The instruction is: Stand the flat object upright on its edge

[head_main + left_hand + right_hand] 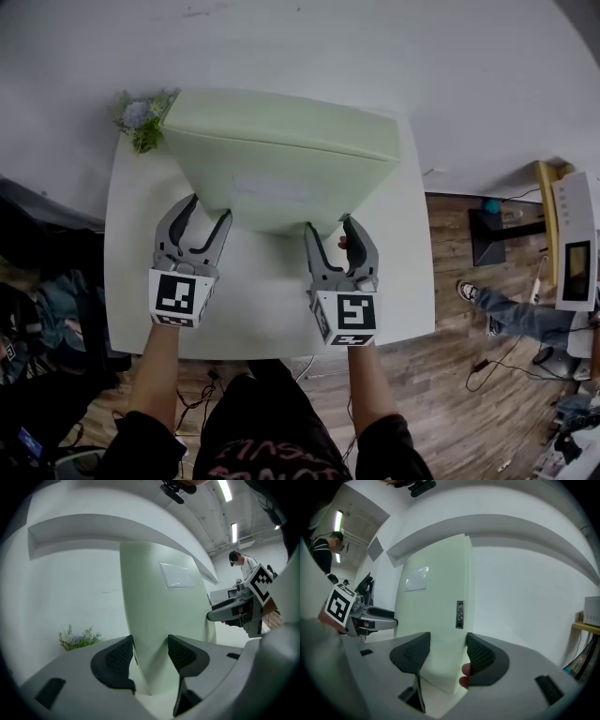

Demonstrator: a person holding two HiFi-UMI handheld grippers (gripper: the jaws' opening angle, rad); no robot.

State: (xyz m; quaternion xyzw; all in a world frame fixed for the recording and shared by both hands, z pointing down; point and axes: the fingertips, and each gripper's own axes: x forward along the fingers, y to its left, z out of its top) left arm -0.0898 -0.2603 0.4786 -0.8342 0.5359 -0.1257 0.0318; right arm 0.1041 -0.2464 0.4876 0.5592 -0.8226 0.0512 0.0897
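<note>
The slab (281,141), a thick pale green panel, stands on its long lower edge in the middle of the white table (394,281). It looks close to upright, with its narrow top side uppermost and one broad face turned toward the person. That face carries a faint pale label (267,185).

The person stands at the near side of the table with an arm out to each lower corner of the slab. The left gripper (208,211) meets the slab's lower left corner. In the left gripper view its two dark ribbed pads sit on either side of the panel's end, and the green fills the gap between them, so it looks clamped on the slab. The right gripper (328,228) does the same at the lower right corner, with one pad on each broad face and the slab's end held between them. A small button strip (460,614) runs down the narrow end just above those jaws, and something small and red (465,677) shows beside the right-hand pad.

A sprig of flowers (141,117) lies at the far left corner of the table, just beside the slab's upper left end. Off to the right, on the wood floor, another person's legs (511,314) stretch out near a white box (574,239) on a yellow shelf.
</note>
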